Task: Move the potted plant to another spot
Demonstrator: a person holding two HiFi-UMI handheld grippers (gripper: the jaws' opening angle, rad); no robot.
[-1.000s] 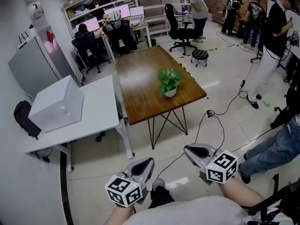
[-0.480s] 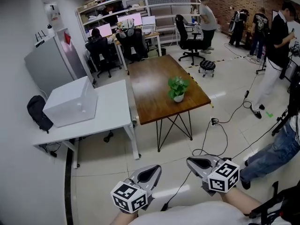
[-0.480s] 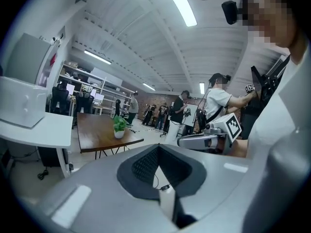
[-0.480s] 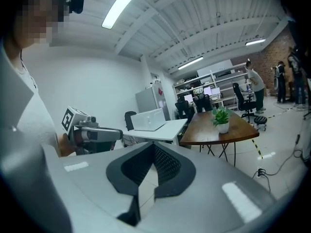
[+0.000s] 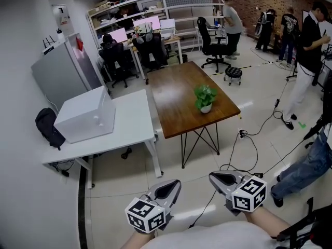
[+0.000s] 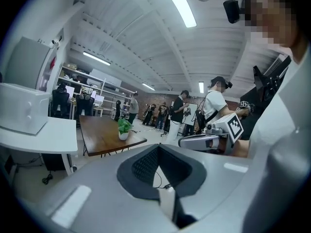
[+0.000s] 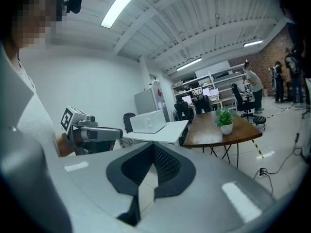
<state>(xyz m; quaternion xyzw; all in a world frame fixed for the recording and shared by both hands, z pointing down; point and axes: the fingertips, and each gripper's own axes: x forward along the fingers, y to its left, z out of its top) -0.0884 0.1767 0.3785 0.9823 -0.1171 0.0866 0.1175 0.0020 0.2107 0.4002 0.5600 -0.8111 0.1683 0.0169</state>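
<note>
The plant (image 5: 205, 97) stands upright in a white pot on the wood table (image 5: 174, 92), near the table's right edge and closer to its near right corner than to the far end; nothing touches it. Beside the wood table, on its left, is a white table (image 5: 132, 126); a white box (image 5: 85, 115) sits on that table's left part, by the far edge.

The left gripper (image 5: 174, 183) is held low in front of the person, over the floor (image 5: 119, 170), well apart from both tables; its jaws are closed together, dark pads meeting at the tip, with nothing between them. The right gripper (image 5: 213, 177) is held beside it at much the same height; its jaws are also pressed together and hold nothing. Both point roughly toward the wood table; in each gripper view the plant shows small, beyond the closed tips.

A black cable (image 5: 248, 148) lies looped on the floor off the wood table's near right corner; a round stool (image 5: 233, 72) stands past the far right corner; several people (image 5: 306, 61) stand at the right and at the back; others sit at desks (image 5: 155, 38) with lit screens beyond the table's far end.
</note>
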